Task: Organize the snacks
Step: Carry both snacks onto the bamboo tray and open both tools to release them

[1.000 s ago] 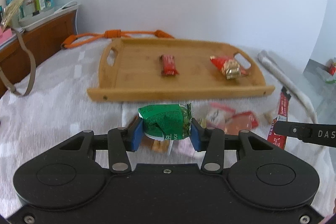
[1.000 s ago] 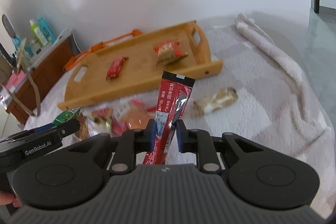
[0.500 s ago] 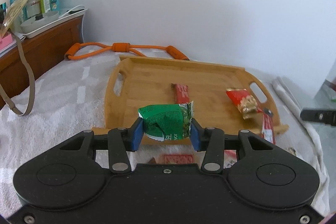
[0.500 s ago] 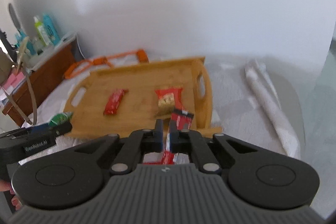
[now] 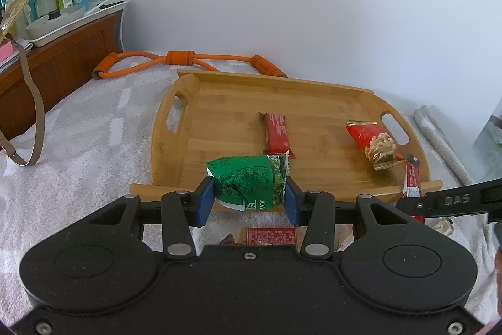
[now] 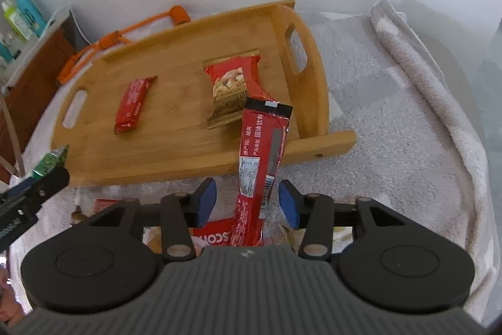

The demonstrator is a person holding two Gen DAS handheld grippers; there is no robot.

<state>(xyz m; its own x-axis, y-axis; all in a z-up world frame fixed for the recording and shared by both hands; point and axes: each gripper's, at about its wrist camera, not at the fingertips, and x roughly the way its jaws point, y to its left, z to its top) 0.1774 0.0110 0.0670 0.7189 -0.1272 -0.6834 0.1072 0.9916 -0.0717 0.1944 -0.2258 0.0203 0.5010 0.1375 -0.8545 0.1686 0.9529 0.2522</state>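
My left gripper [image 5: 249,198] is shut on a green snack packet [image 5: 248,181], held just over the near edge of the wooden tray [image 5: 219,102]. On the tray lie a red bar [image 5: 277,135] and a red nut packet [image 5: 373,143]. My right gripper [image 6: 248,200] is open. A long red stick sachet [image 6: 262,151] stands between its jaws without touching the pads and leans over the tray's [image 6: 175,153] near rim. The red bar [image 6: 133,104] and nut packet [image 6: 233,88] also show in the right wrist view.
More snack packets [image 5: 271,236] lie on the white towel below the grippers. An orange resistance band [image 5: 175,60] lies behind the tray. A wooden cabinet [image 5: 53,58] with bottles stands at left. A rolled towel [image 6: 417,65] runs along the right.
Both grippers moved forward to the tray. The right gripper opened and let go of the red stick sachet. The left still holds the green packet.
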